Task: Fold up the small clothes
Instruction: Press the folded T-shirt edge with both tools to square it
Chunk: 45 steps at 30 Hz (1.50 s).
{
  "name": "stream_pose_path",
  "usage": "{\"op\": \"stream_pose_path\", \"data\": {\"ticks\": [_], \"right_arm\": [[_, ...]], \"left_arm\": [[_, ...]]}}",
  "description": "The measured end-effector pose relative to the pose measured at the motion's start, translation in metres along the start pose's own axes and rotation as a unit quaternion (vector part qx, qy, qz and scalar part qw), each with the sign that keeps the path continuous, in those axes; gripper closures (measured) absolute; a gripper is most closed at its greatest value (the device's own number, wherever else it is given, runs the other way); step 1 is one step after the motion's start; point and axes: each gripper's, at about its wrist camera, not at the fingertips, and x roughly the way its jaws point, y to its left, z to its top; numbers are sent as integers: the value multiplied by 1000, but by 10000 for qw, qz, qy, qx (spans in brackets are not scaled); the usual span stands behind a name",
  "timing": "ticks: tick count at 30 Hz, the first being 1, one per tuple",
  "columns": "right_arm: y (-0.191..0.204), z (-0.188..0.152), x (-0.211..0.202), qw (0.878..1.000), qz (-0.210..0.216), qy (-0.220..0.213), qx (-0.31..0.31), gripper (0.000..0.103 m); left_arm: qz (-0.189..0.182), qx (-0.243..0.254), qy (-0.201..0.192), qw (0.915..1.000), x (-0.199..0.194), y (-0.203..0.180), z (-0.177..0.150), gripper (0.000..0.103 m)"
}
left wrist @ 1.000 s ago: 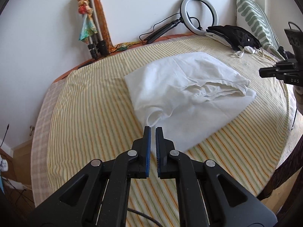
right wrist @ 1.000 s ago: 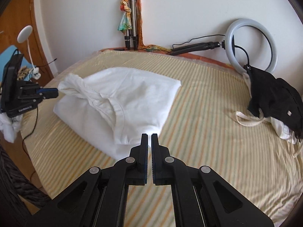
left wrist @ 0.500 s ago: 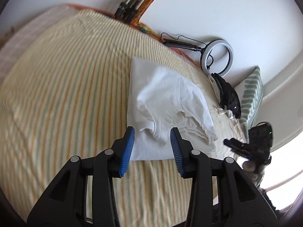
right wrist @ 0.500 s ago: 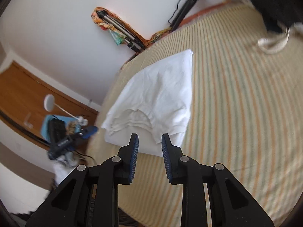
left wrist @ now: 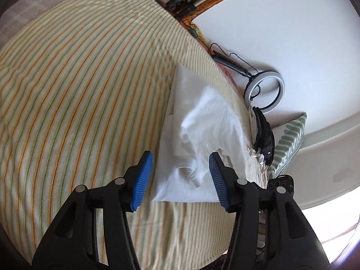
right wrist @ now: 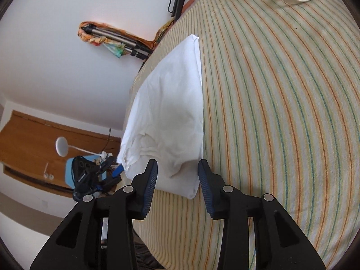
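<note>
At lower centre of both wrist views, the left gripper and right gripper are opening, empty, over the near edge of the half-folded white cotton garment on the striped yellow bedsheet — each should pinch every layer squarely.

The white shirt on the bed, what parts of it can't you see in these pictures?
- White shirt, left wrist view: its near right corner is behind the left gripper's finger.
- White shirt, right wrist view: the sleeves and collar are tucked inside the fold.
- Underside: pressed against the striped sheet in both views.
</note>
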Motion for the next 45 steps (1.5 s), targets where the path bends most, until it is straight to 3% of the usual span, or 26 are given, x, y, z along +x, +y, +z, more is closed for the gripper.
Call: {"op": "stream_pose_path", "data": {"ticks": [3,7,10,13,18,19,23,25,28,36,38,45], "right_arm": [[3,-1,-3,9999,-22,-36,-106,65],[6,-1,-3,9999,74,-5,-138,65],[9,3,5,9998,-51,42,-194,65],[4,4,10,9998,-120,78,-118,65],[0,13,9,10000,-65,-52,35,65],[0,15,9,9999,-57,-88,58,65],[6,19,15,9998,-207,-29,-42,70],[12,17,23,9994,-274,117,-163,86],[20,14,27,9982,-417,163,-396,98],[39,19,-9,9983,3,-291,-505,100],[39,15,-10,9985,61,-244,-494,100],[15,-3,2,9986,-311,179,-379,100]], "left_arm": [[-128,120,5,9998,-5,-12,-4,51],[-156,189,305,9992,10,-16,-10,51],[-79,-96,450,9989,23,-4,-6,51],[-32,-345,363,9987,25,6,1,51],[-32,-261,218,9994,27,-1,7,51],[15,-194,212,9996,28,-4,7,53],[236,28,249,9994,36,-12,6,84],[242,17,222,9995,36,-10,7,93],[225,66,158,9996,32,-11,7,97],[12,211,25,9998,7,-23,3,98],[39,259,67,9996,4,-24,-2,98],[449,317,234,9982,5,-9,-20,98]]}}
